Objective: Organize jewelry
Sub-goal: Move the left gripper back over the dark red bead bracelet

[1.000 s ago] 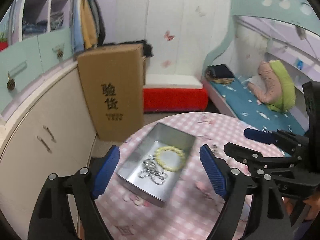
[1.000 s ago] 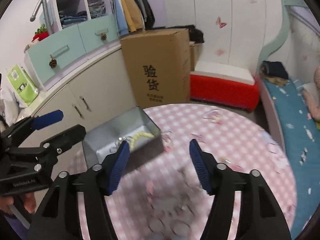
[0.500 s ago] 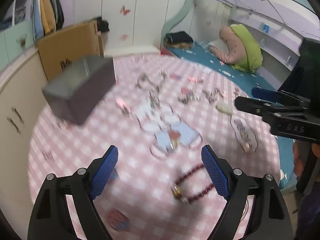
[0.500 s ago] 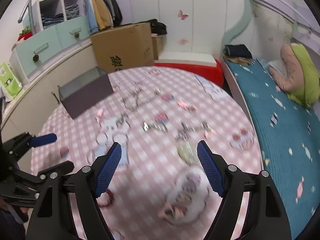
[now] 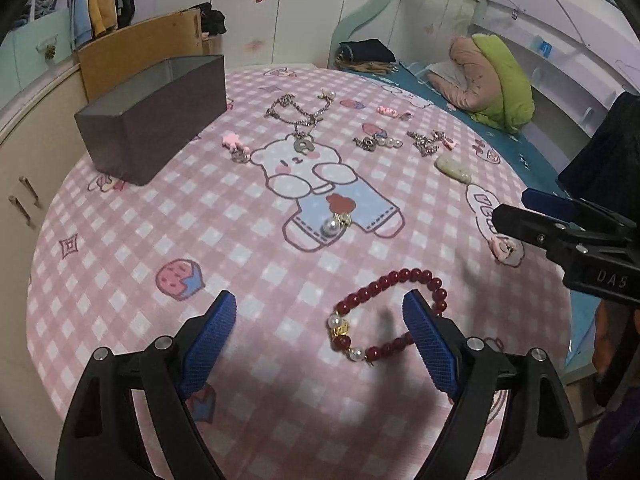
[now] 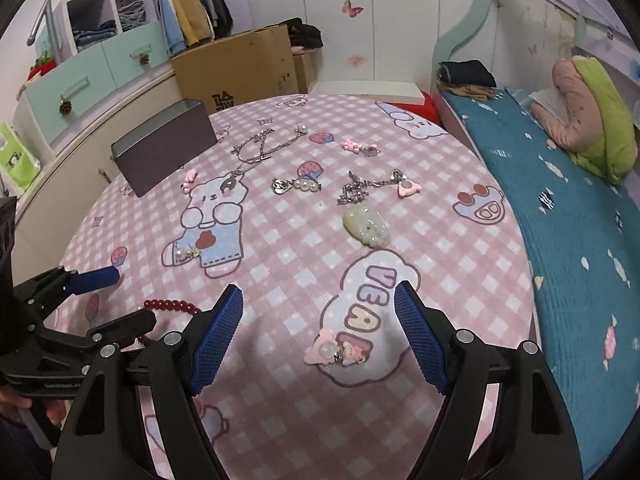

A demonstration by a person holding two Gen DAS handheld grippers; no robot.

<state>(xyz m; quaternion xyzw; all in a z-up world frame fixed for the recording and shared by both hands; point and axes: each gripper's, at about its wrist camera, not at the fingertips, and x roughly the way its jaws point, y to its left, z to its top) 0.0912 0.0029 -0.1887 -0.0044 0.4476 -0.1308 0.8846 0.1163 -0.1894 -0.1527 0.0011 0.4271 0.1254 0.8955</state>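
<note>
- Since a second ago both views have swung from the grey metal box (image 5: 154, 114) to the scattered jewelry, so the box now sits at the far left of the counter, well apart from both tools.
- A round counter (image 5: 120, 240) wears a pink checked cloth printed with a cartoon bear; behind it stand a brown cardboard carton (image 6: 236, 68), pale cupboards and hanging clothes, and a bed with a teal sheet (image 6: 560, 208) runs along the right.
- Counted on the cloth: one dark red beaded bracelet (image 5: 394, 314), one silver chain necklace (image 5: 298, 114), one pale green carved pendant (image 6: 366, 226), one large pearl charm (image 5: 334, 226), and several small pink and silver charms, too small to count surely.
- Glossy round red beads form the bracelet, joined by a gold bead and two white pearls; it lies flat on the near part of the counter.
- Left tool (image 5: 320, 344) hovers with its blue pads spread wide and empty, the right pad over the bracelet's loop.
- Right tool (image 6: 320, 336) also gapes wide and empty, above a pink charm (image 6: 338, 352) on a printed cloud.
</note>
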